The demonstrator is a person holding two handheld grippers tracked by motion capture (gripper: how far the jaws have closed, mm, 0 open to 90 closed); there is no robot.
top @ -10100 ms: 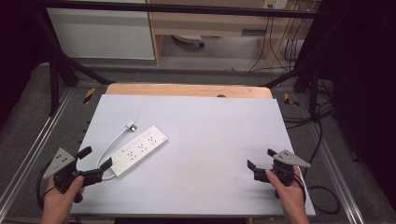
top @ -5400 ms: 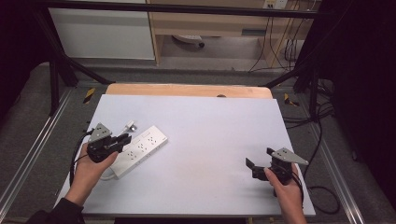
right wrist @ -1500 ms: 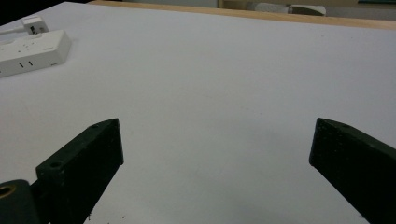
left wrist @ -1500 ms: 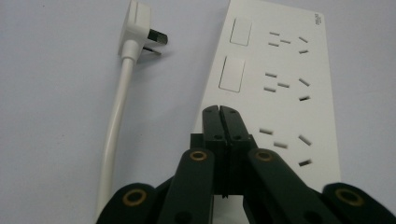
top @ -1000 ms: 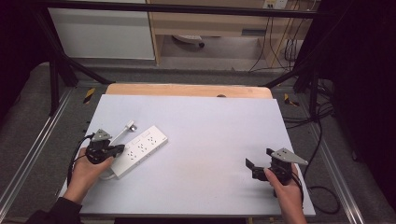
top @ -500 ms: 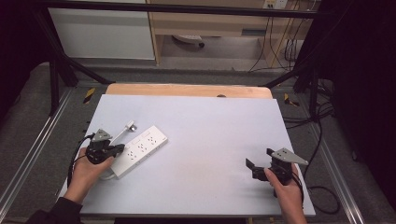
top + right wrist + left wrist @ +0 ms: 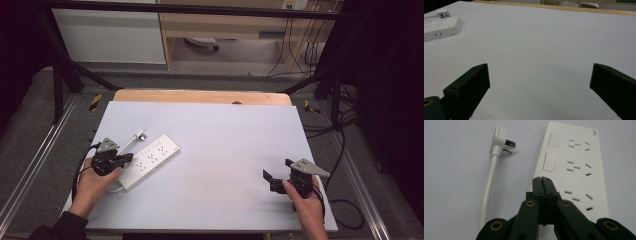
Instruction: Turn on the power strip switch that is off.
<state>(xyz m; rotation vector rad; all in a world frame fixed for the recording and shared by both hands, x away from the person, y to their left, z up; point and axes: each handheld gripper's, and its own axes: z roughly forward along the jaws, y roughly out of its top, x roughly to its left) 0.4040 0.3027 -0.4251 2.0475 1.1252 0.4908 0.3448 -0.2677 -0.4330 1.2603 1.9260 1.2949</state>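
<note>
Left gripper [image 7: 541, 179] nearer power strip [image 7: 574, 167], lettering unreadable

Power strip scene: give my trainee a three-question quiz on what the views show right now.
1. True or false: the left hand-held gripper has its jaws together, over the power strip.
2. The right hand-held gripper is: A) shut on the plug, B) open over bare table, C) on the strip.
3. Fill in: the plug lies ___ the strip, unplugged.

Key: 1 true; 2 B; 3 beside.
</note>
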